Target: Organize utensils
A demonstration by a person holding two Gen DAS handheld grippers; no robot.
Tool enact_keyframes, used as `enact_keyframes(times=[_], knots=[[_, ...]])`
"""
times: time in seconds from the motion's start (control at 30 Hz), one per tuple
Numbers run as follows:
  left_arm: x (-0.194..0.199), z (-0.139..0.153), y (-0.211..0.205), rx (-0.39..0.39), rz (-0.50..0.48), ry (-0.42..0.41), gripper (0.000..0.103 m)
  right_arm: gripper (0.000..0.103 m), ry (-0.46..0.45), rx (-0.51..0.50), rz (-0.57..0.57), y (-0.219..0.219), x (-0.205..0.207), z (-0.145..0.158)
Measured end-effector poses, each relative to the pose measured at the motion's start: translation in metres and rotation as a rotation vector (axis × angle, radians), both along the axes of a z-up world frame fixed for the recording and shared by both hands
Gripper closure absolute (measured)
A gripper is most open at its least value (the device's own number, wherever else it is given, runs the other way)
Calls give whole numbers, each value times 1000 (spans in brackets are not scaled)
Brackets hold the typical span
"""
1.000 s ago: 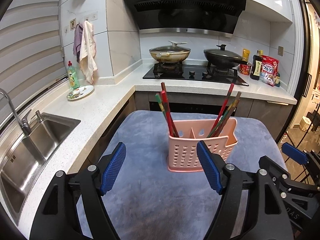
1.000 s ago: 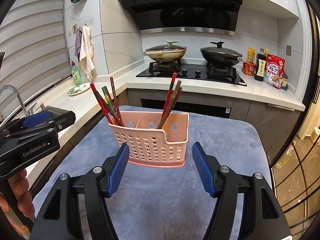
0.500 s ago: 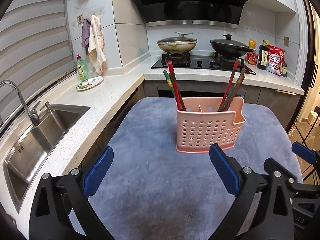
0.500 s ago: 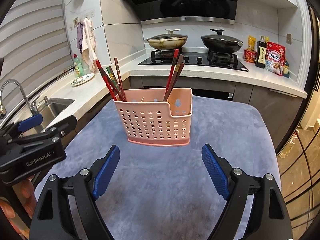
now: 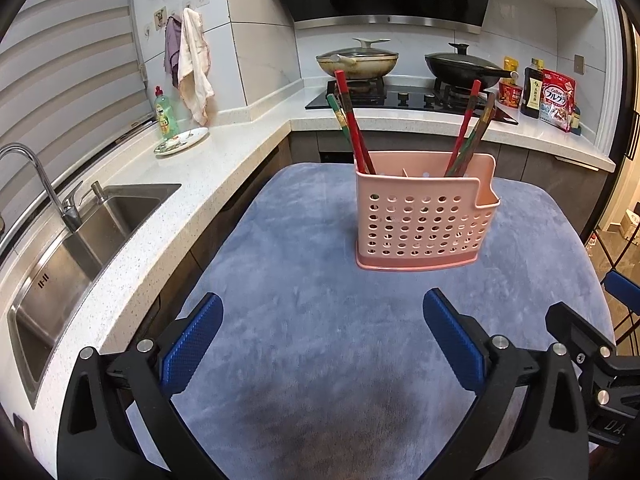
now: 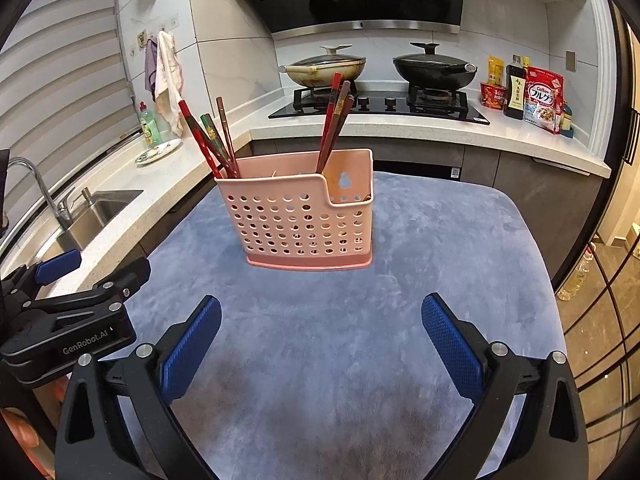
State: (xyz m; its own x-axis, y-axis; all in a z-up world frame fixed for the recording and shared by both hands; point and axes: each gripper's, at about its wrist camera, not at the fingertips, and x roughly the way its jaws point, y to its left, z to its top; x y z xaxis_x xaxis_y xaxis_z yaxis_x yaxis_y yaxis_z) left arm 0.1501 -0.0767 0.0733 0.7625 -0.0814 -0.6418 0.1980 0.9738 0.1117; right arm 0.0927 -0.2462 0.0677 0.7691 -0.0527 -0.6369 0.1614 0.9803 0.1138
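Observation:
A pink perforated utensil holder [image 5: 424, 216] stands upright on a blue-grey cloth-covered table [image 5: 304, 320]; it also shows in the right wrist view [image 6: 304, 220]. Red, green and brown chopsticks lean in its left compartment [image 5: 352, 128] [image 6: 212, 136] and in its right part [image 5: 468, 128] [image 6: 334, 120]. My left gripper [image 5: 322, 344] is open and empty, well back from the holder. My right gripper [image 6: 320, 344] is open and empty, also back from it. The left gripper's body [image 6: 68, 320] shows at the left of the right wrist view.
A white counter with a steel sink [image 5: 72, 248] and tap runs along the left. A soap bottle [image 5: 165, 114] and plate [image 5: 182, 141] sit on it. A stove with two pans [image 5: 404, 60] and food packets [image 5: 556, 98] lies behind the table.
Both grippers have pulled back and away from the holder, which now looks farther off. Both stayed open. The holder and chopsticks have not moved.

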Motion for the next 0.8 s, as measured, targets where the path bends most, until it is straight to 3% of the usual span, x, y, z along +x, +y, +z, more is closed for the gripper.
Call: enact_keyframes(times=[0.8], knots=[[19, -6, -7, 20, 18, 34, 7, 6, 26, -79, -15, 5, 21, -2]])
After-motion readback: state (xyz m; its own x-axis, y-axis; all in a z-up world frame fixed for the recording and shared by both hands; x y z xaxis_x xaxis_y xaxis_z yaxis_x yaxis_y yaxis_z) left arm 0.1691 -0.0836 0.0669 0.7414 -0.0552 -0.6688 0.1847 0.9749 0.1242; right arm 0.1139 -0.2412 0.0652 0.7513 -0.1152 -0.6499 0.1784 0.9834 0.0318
